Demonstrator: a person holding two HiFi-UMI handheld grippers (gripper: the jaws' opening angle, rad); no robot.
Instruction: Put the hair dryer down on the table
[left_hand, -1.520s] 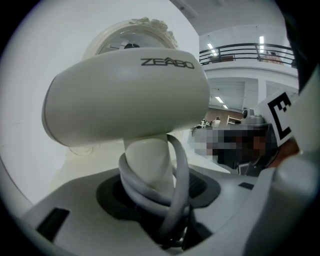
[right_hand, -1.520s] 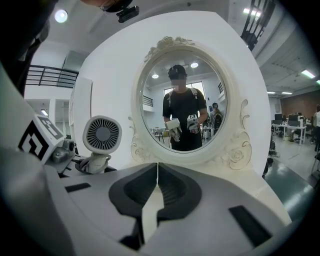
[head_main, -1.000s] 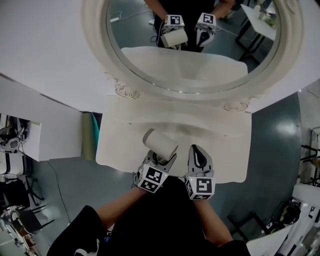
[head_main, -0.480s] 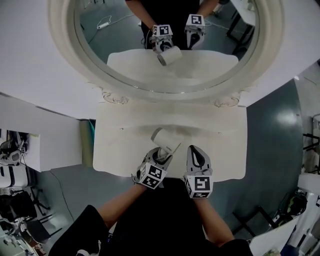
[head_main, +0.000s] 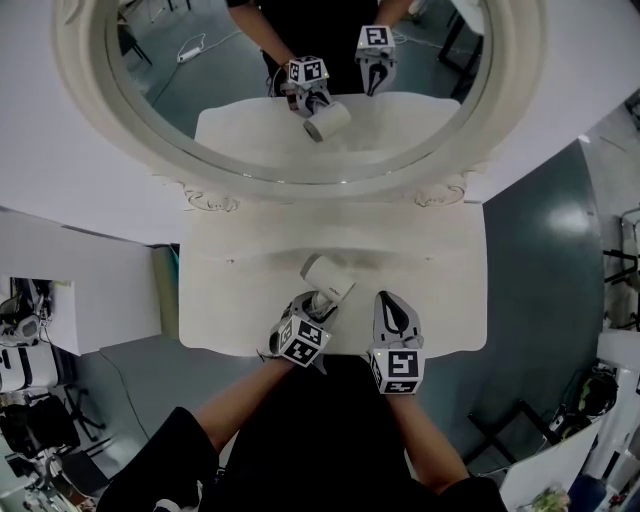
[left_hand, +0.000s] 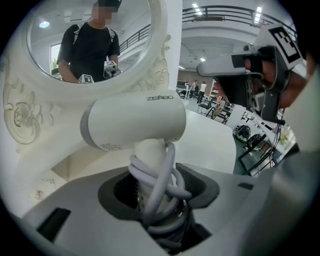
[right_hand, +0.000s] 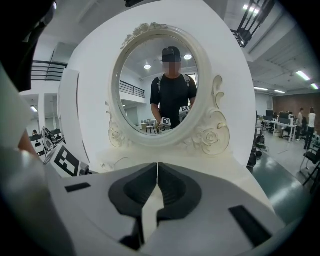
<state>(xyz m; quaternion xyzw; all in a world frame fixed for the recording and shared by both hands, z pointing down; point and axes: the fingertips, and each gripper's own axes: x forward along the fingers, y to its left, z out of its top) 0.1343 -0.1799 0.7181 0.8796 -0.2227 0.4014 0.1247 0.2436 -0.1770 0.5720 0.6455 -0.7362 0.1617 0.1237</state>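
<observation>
The white hair dryer (head_main: 327, 277) hangs just over the near middle of the white dressing table (head_main: 440, 270). My left gripper (head_main: 315, 303) is shut on its handle, where the grey cord (left_hand: 159, 187) is wound; its jaws have just closed a little on it. In the left gripper view the hair dryer's barrel (left_hand: 132, 122) lies crosswise above the jaws. My right gripper (head_main: 393, 305) hovers just right of it, shut and empty, its jaws meeting (right_hand: 156, 175). It also shows as the right gripper (left_hand: 239, 65) at the upper right of the left gripper view.
A big oval mirror (head_main: 230, 120) in an ornate white frame (right_hand: 212, 135) stands at the table's back and reflects both grippers. A low ledge (head_main: 330, 215) runs under it. Dark floor (head_main: 545, 250) lies right of the table; black table legs (head_main: 495, 440) stand near.
The left gripper has sunk toward the tabletop with the hair dryer and tipped further down. The right gripper has dropped a little beside it.
</observation>
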